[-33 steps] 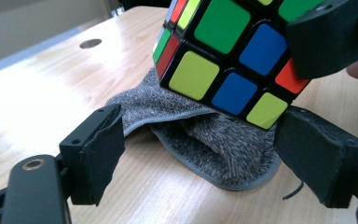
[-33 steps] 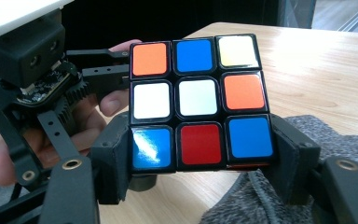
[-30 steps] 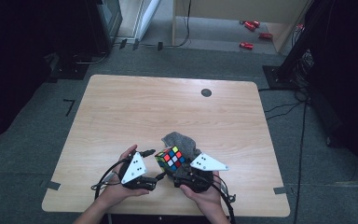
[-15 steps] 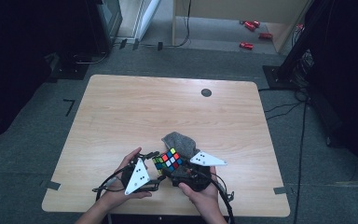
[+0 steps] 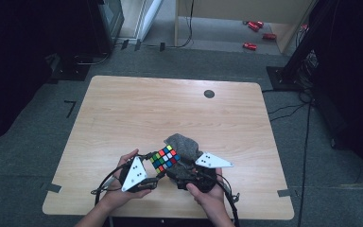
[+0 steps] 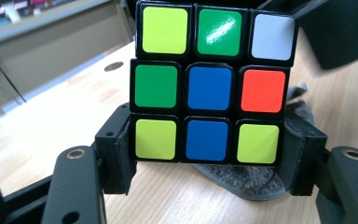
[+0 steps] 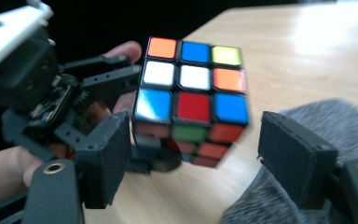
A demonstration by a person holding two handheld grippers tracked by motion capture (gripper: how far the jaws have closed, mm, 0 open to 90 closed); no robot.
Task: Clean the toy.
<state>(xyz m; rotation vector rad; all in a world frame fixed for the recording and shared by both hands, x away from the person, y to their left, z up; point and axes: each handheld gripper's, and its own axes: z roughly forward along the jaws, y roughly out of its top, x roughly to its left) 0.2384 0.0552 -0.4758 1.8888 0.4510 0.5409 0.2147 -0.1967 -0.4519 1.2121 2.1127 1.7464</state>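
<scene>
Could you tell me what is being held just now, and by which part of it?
The left gripper holds the puzzle cube by the bottom layer, its pads on two opposite sides. The right gripper has just been opening, its jaws apart from the cube.

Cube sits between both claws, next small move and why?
Probably back the right claw clear. Its jaws have just been opening and stand off the cube, while the left claw has been closing and clamps the cube's bottom row. The grey cloth lies behind.

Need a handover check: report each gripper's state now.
Left gripper: just closing, shut on the multicoloured plastic puzzle cube.
Right gripper: just opening, open around it.
</scene>
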